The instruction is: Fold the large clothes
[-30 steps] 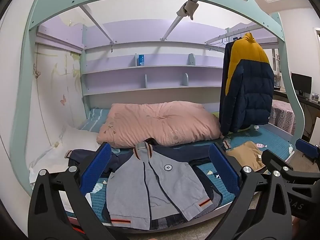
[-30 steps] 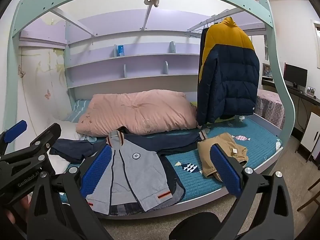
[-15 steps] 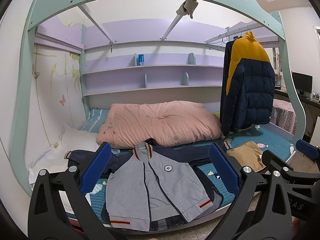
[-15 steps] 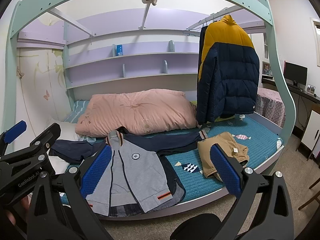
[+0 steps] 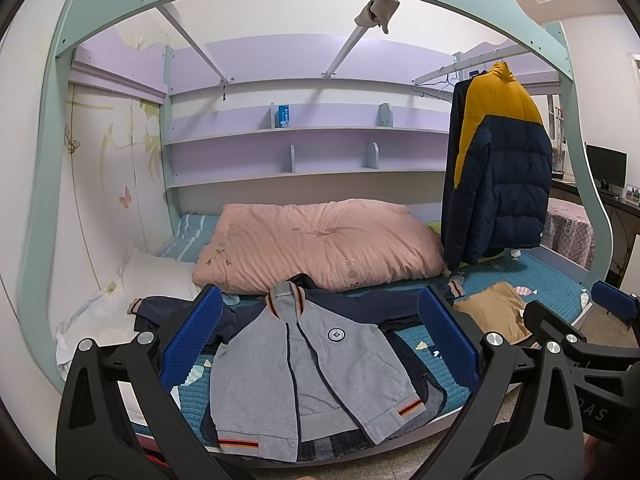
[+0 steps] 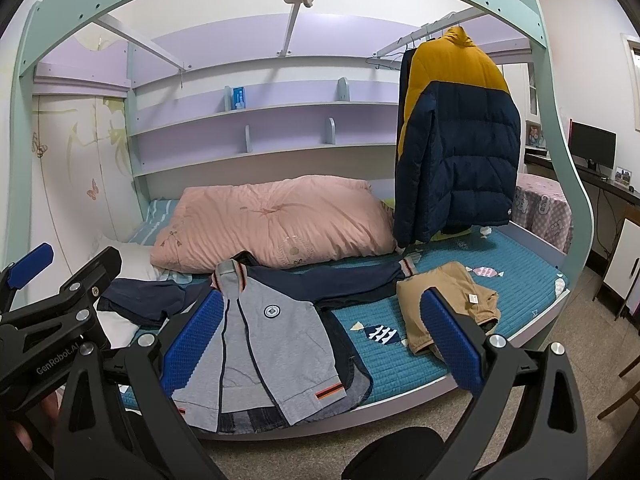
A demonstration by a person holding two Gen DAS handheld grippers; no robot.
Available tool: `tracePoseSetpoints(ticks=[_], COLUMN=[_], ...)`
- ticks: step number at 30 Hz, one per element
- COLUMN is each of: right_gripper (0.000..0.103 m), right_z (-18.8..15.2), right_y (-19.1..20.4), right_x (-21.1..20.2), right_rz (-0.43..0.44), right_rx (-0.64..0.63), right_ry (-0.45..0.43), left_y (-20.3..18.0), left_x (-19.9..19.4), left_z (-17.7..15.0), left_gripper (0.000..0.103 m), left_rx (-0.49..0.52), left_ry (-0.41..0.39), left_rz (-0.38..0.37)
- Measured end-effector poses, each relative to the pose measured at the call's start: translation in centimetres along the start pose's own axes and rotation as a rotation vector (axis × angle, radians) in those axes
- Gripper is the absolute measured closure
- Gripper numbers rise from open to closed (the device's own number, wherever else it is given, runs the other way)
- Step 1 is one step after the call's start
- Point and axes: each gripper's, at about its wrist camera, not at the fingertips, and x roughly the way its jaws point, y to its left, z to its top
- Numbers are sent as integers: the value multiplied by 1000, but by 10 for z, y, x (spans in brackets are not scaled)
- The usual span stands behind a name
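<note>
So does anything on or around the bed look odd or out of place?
Slightly: the grey jacket hangs over the mattress edge, and a rag-like cloth is wrapped around the overhead bar.

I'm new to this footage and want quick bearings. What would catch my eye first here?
Most striking is the grey and navy jacket spread flat at the near edge of the teal bed, framed between the open left gripper. Behind it lies a pink duvet, and a yellow and navy puffer coat hangs from a rail on the right. A folded tan garment sits beside the jacket.
</note>
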Motion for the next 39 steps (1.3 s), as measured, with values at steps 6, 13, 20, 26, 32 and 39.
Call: tracePoseSetpoints(ticks=[6, 13, 20, 26, 32, 39], right_gripper=[8, 8, 8, 8, 8, 8], right_z=[0, 1, 1, 0, -9, -9], right_y=[0, 1, 1, 0, 6, 8], right_x=[0, 0, 0, 2, 13, 15], right_rz=[-1, -1, -2, -1, 2, 1], right_rx=[-1, 0, 1, 1, -6, -9], right_ry=[0, 2, 2, 4, 13, 18], left_y=[0, 0, 1, 1, 9, 11], left_x=[-1, 9, 25, 15, 26, 22], left_z=[2, -2, -11, -5, -15, -14], left_gripper=[5, 5, 5, 5, 5, 5], left_rx=[2, 1, 1, 1, -5, -6], left_ry=[2, 3, 3, 6, 10, 12], left_rz=[-2, -1, -2, 0, 5, 6])
